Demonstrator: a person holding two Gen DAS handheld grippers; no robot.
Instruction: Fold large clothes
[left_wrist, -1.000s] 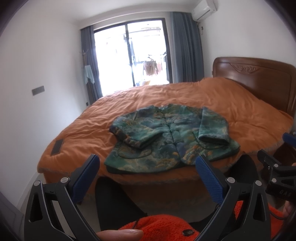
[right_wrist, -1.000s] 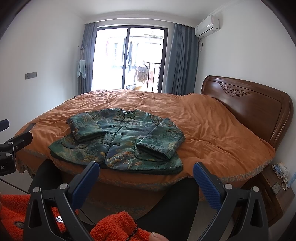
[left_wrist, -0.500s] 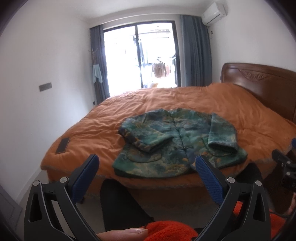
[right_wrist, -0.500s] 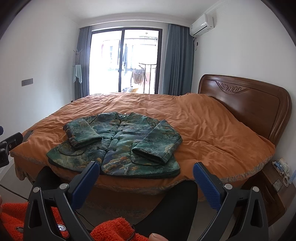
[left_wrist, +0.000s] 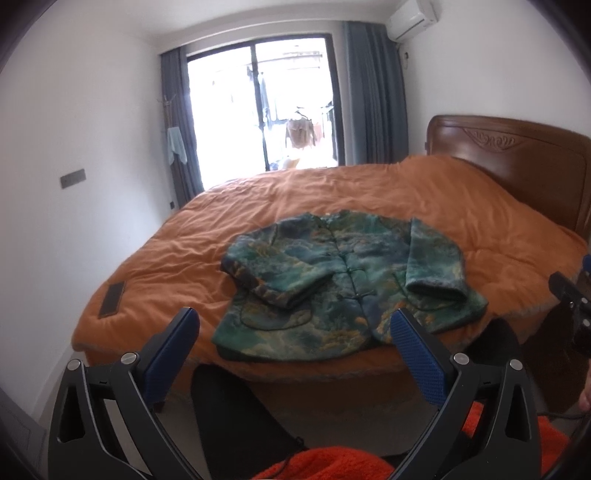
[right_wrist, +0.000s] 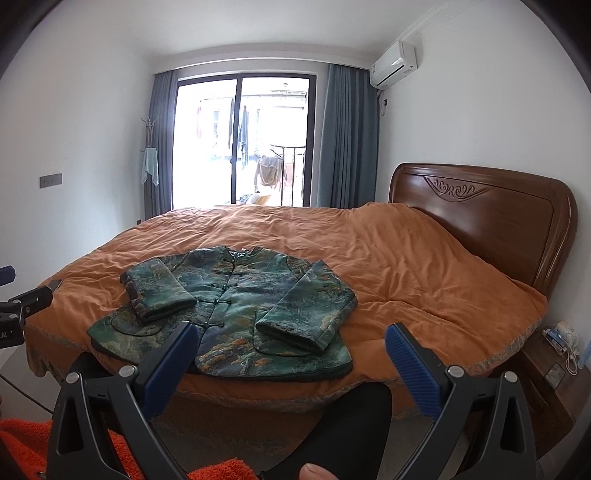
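A green patterned padded jacket (left_wrist: 343, 288) lies flat, front up, near the front edge of the bed, with both sleeves folded in over its body. It also shows in the right wrist view (right_wrist: 236, 314). My left gripper (left_wrist: 295, 332) is open and empty, held back from the bed in front of the jacket's hem. My right gripper (right_wrist: 291, 350) is open and empty, also short of the bed edge, in front of the jacket's right half.
The bed carries an orange quilt (right_wrist: 406, 266) and has a wooden headboard (right_wrist: 491, 221) on the right. A dark flat object (left_wrist: 112, 299) lies on the quilt's left corner. A bedside table (right_wrist: 550, 373) with small items stands at the right. My legs and orange sleeves fill the foreground.
Both grippers rose and shifted a little, so the bed and jacket sit lower and nearer in view. The jacket has not moved. Both grippers stayed open.
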